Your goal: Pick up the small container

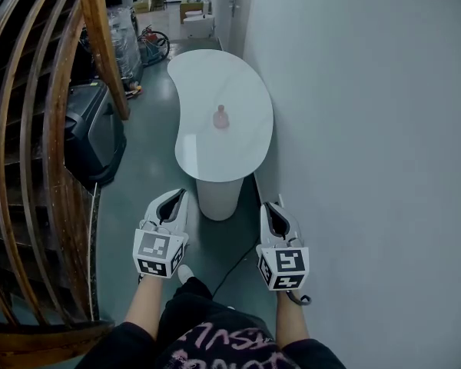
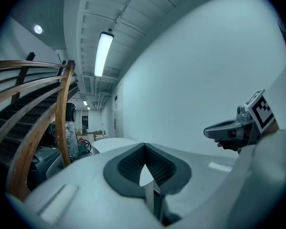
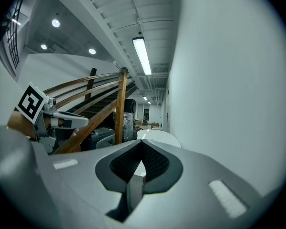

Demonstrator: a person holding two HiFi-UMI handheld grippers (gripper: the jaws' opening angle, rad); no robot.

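I stand in a narrow corridor with a grey floor (image 1: 150, 175). A white kidney-shaped table (image 1: 207, 75) has a plain white wall (image 1: 369, 129) along its right and a curved wooden stair railing (image 1: 100, 44) on its left. A black box-like thing (image 1: 92, 133) sits on the floor just left of the table. The table rests on a single white pedestal (image 1: 217, 197). One small pink container (image 1: 220, 118) stands upright on the table, toward its near end. I hold both grippers short of the table's near edge, well apart from the container. My left gripper (image 1: 177, 197) and my right gripper (image 1: 271, 208) each have their jaws closed tip to tip on nothing. One table, one container, two grippers.
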